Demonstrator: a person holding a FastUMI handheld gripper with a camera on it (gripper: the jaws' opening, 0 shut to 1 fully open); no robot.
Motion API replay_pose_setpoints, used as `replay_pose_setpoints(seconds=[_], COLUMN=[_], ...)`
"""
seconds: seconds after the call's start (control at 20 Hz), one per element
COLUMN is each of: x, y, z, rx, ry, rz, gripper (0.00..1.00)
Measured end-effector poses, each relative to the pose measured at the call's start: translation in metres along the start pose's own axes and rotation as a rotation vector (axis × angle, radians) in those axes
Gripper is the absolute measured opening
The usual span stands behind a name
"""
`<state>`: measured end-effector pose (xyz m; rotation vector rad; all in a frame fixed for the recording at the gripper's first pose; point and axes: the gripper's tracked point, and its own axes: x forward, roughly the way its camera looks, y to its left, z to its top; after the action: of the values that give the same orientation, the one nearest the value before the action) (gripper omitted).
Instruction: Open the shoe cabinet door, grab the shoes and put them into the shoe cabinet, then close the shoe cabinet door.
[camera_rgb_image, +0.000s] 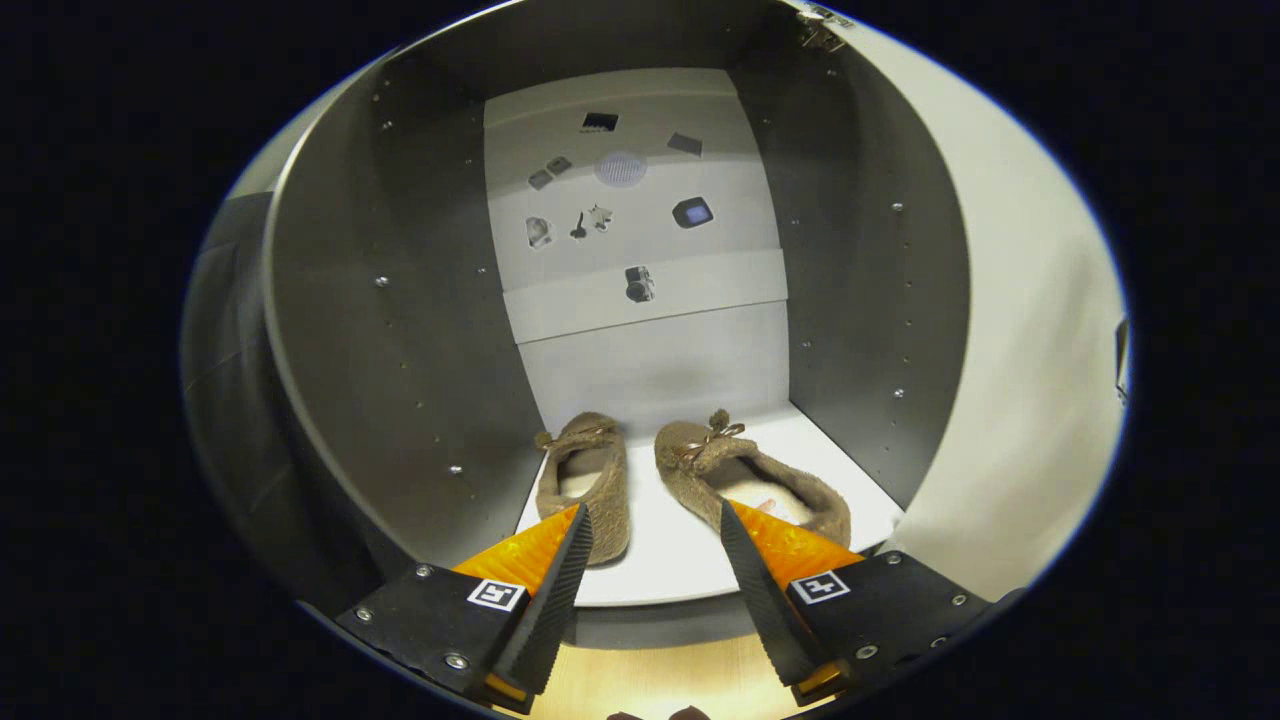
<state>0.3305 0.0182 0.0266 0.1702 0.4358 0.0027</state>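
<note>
Gripper (655, 522) is hanging wide open with nothing between the fingers, pointing straight into the shoe cabinet (400, 300). Just ahead of the tips, both shoes (590, 470) are sitting side by side on the white shelf (665, 560), toes toward the back panel. So you're looking done with the placing step, I'd say. The door (1010, 350) is standing open beside the right wall, so next you're backing out and swinging it closed.

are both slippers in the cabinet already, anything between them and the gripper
Yes, both slippers, one and the other, sit on the cabinet shelf. Nothing visible lies between them and the open gripper; its fingers are apart, empty, just before them.
</note>
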Motion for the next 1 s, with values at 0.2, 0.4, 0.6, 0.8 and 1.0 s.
replay_pose_setpoints(seconds=[0.2, 0.4, 0.6, 0.8, 1.0], x=[-0.051, -0.100, -0.146, -0.205, -0.276], y=[-0.004, -0.011, -0.021, -0.035, -0.068], z=[-0.004, -0.004, -0.003, -0.002, -0.010], rx=[-0.020, -0.059, -0.092, -0.127, -0.218], ry=[-0.011, -0.041, -0.079, -0.099, -0.107], rz=[-0.025, -0.027, -0.007, 0.055, 0.130], gripper=[0.82, 0.81, 0.82, 0.82, 0.83])
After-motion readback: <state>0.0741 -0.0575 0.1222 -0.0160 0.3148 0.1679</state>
